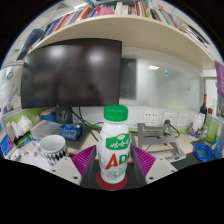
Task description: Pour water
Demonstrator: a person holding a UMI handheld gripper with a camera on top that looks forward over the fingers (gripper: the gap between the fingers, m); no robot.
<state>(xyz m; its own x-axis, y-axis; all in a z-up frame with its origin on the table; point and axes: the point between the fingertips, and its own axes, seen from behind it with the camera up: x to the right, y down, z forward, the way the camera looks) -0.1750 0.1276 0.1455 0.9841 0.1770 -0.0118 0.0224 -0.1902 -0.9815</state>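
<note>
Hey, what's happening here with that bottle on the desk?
A hand-held gripper has a white bottle with a green cap standing between its two purple-padded fingers. Whether they already press on it can't be told. The bottle is upright, its cap on. To the side sits a white mug, and behind is a dark monitor under a bookshelf.

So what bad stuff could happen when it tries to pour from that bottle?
The bottle stands tall between the fingers with its green cap on, so nothing would pour until that comes off. If the gripper pinches it off-centre, it may tip over. The white mug sits off to the side, so water could miss it and splash near the monitor and cables.
</note>
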